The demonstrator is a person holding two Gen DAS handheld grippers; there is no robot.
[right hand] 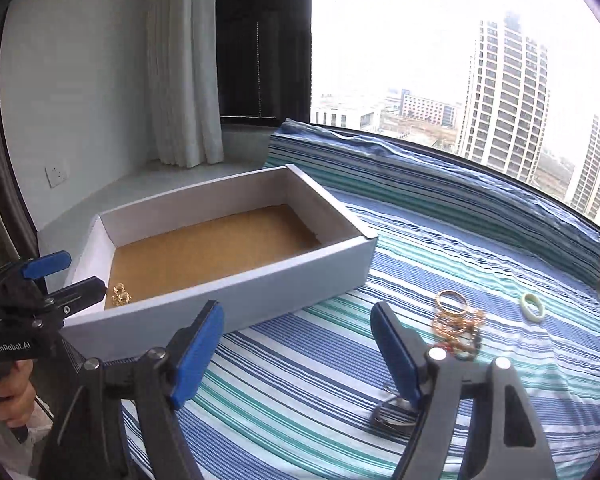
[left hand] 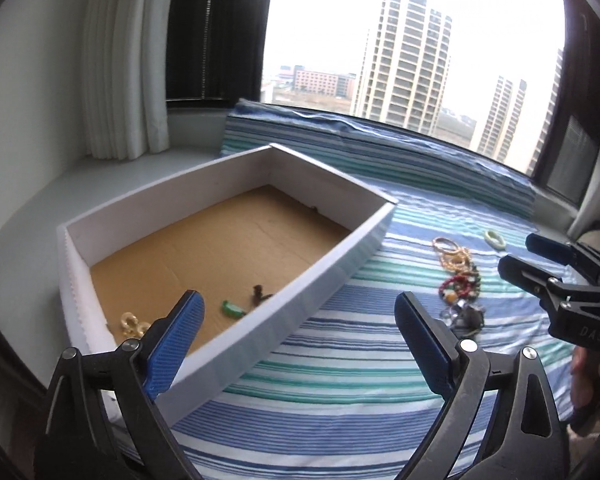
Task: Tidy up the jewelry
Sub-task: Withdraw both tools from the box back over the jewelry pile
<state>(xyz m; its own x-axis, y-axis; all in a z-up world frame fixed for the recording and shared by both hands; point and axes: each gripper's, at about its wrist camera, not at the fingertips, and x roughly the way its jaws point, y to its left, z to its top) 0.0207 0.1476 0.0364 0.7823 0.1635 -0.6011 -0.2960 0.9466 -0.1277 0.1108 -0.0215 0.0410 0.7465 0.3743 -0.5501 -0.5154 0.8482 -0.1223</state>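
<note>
— Where's the jewelry pile (right hand: pixel 456 326)?
— On the striped bedding, right of the box (right hand: pixel 228 280), nearest the right gripper (right hand: pixel 298 350).
— Fingers?
— Both spread, empty (left gripper (left hand: pixel 300 334) included).

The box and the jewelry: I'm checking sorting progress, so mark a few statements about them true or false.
1. The box holds a few pieces. True.
2. The pale green bangle lies in the box. False: it lies on the striped cloth.
3. The left gripper grips a necklace. False: its fingers are open, empty.
4. A jewelry pile lies outside the box. True.
5. The right gripper is open. True.
</note>
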